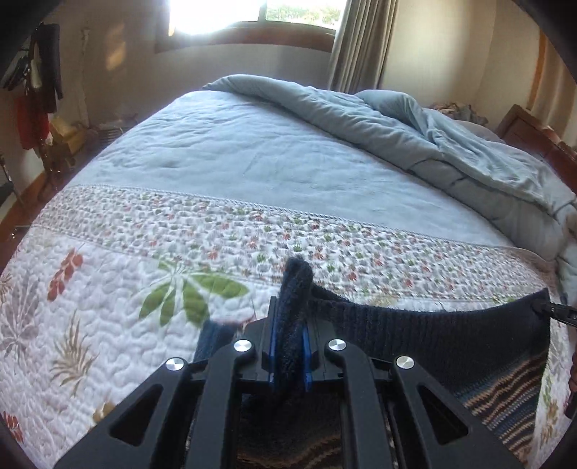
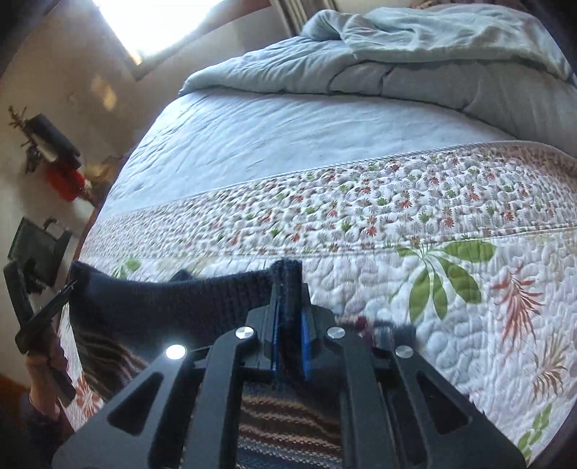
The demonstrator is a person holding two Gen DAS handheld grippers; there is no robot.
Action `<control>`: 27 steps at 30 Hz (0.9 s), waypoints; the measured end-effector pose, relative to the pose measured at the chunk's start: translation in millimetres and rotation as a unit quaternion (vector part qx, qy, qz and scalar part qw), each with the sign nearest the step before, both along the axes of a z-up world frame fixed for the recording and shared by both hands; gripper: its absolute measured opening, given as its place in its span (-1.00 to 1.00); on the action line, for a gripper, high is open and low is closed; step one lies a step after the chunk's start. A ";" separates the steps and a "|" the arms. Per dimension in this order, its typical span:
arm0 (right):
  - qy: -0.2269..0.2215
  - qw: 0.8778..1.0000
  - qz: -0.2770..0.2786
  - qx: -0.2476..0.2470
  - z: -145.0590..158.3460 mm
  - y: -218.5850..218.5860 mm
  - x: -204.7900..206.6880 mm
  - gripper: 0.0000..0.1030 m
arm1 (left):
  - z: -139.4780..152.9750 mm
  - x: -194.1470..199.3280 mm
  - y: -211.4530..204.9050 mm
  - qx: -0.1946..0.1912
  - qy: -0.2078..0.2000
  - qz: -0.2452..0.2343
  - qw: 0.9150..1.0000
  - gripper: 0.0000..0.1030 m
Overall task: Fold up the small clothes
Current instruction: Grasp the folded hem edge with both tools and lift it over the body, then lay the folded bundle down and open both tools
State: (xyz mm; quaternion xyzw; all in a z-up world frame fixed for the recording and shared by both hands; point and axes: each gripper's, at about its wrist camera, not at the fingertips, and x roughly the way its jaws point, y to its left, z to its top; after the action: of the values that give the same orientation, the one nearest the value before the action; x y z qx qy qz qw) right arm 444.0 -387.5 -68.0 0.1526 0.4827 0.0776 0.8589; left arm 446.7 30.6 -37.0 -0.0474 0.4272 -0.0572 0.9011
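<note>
A dark navy knitted garment (image 1: 425, 332) with tan and blue stripes lower down hangs stretched between both grippers above the flowered quilt (image 1: 108, 288). My left gripper (image 1: 288, 324) is shut on one corner of its ribbed edge, which sticks up between the blue pads. In the right wrist view my right gripper (image 2: 288, 314) is shut on the other corner of the knitted garment (image 2: 173, 306). The right gripper's tip (image 1: 557, 312) shows at the far right of the left wrist view. The left gripper's body (image 2: 39, 317), held by a hand, shows at the left edge of the right wrist view.
The bed carries a pale blue sheet (image 1: 234, 155) beyond the quilt's flowered band. A bunched blue duvet (image 1: 432, 144) lies along the far right side. Clothes hang on a rack (image 1: 39, 83) by the left wall. A wooden headboard (image 1: 533, 133) and window (image 1: 252, 14) lie beyond.
</note>
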 end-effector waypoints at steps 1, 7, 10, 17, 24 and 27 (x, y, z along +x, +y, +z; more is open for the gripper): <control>0.005 1.000 -0.008 -0.003 -8.4 -1.5 9.4 -0.84 | -10.7 13.1 -5.7 0.011 0.010 0.002 1.000 -0.79; 0.042 0.999 -0.025 -0.021 -65.2 -4.7 43.8 -0.84 | -68.7 49.4 -21.0 0.052 0.061 0.013 0.997 -0.78; 0.065 0.997 -0.028 -0.031 -89.7 -4.7 47.7 -0.84 | -95.6 55.1 -22.0 0.065 0.086 0.014 0.994 -0.75; 0.081 0.994 -0.031 -0.060 -98.5 1.9 40.6 -0.50 | -96.9 54.8 -21.5 0.076 0.091 0.013 0.993 -0.43; 0.056 0.998 -0.009 -0.029 -49.6 -21.2 -14.7 -0.35 | -42.6 4.5 21.1 0.035 0.079 0.007 0.996 0.16; 0.051 0.998 0.023 -0.029 -32.5 -27.4 -66.0 -0.19 | -33.4 -36.7 43.7 0.035 0.087 -0.002 0.996 0.23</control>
State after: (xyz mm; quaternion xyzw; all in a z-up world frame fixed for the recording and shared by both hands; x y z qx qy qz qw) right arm 378.0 -414.9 -100.5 0.1200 0.5310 0.0750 0.8355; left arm 410.0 74.3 -70.4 -0.0194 0.5061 -0.0399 0.8613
